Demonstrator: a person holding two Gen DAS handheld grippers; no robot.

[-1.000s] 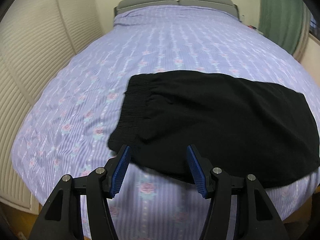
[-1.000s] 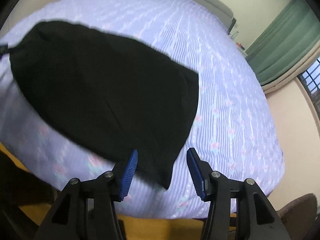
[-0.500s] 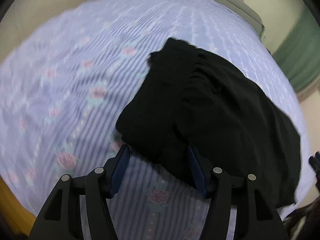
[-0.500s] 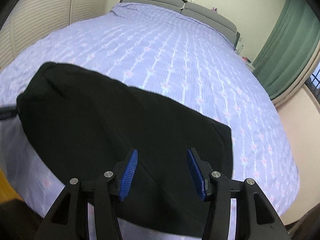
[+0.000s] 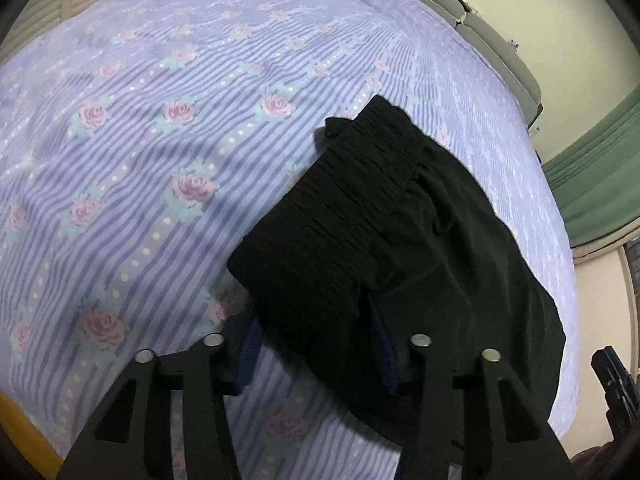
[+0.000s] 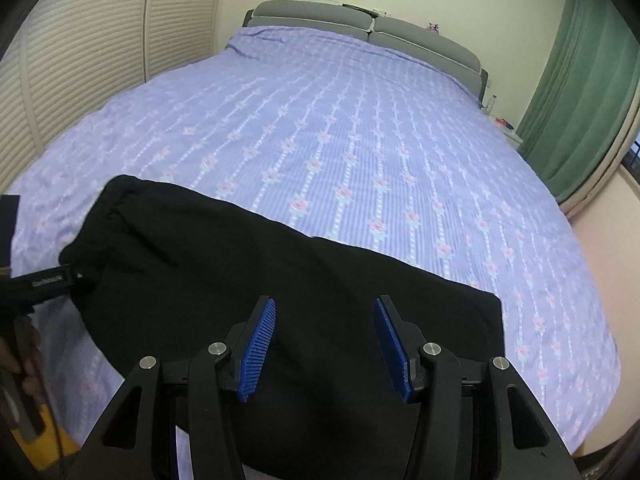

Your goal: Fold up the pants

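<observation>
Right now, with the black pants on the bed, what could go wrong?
The left hand-held gripper is closing around the thick waistband corner of the black pants. It might pinch only the top layer, so the fold could come apart. The pants lie near the edge of the bed, so a pull toward that side might drag them off. The right hand-held gripper is open above the fabric, so that end is loose and may bunch.

The pants point(image 6: 280, 280) lie on the bed point(image 6: 360, 128) along its near edge, waistband point(image 5: 352, 216) to the left, legs running right. The left tool point(image 5: 316, 344) is at the near left corner of the waistband — cloth between its closing jaws. The right tool point(image 6: 324, 344) hangs over the right part of the pants. The headboard point(image 6: 360, 28) stands at the far end, a curtain point(image 6: 580, 92) far right, slatted doors point(image 6: 80, 60) on the left.
</observation>
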